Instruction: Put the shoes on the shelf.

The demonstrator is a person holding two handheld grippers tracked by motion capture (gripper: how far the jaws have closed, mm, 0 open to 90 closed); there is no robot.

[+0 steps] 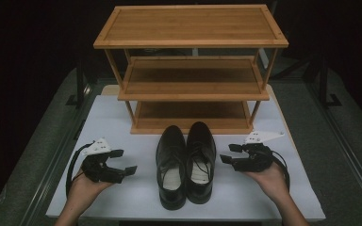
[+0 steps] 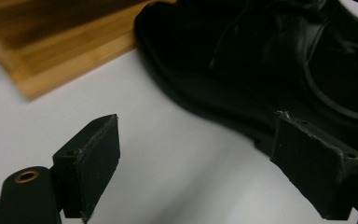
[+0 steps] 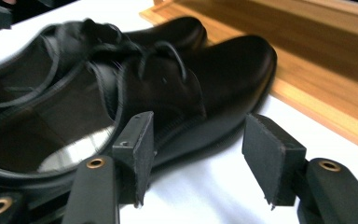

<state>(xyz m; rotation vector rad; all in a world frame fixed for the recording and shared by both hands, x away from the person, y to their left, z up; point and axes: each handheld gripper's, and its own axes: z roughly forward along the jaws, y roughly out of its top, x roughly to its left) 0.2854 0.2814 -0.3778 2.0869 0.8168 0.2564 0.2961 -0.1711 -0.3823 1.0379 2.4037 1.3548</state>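
Pair of black shoes [image 1: 186, 162] set on the white surface [image 1: 122, 188], wooden rack [image 1: 191, 70] behind, left hand-held gripper [image 1: 126, 162] and right hand-held gripper [image 1: 229, 153] held wide-jawed either side, nothing gripped.

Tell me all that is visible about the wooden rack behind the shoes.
The wooden rack looks like light bamboo, with three flat shelves, each framed by a raised rim, on slim corner posts. All three shelves are bare. It stands upright at the far side of the white table; the bottom shelf sits low on the tabletop. The toes of the two black shoes point at its front edge and stop just short. Neither gripper touches it.
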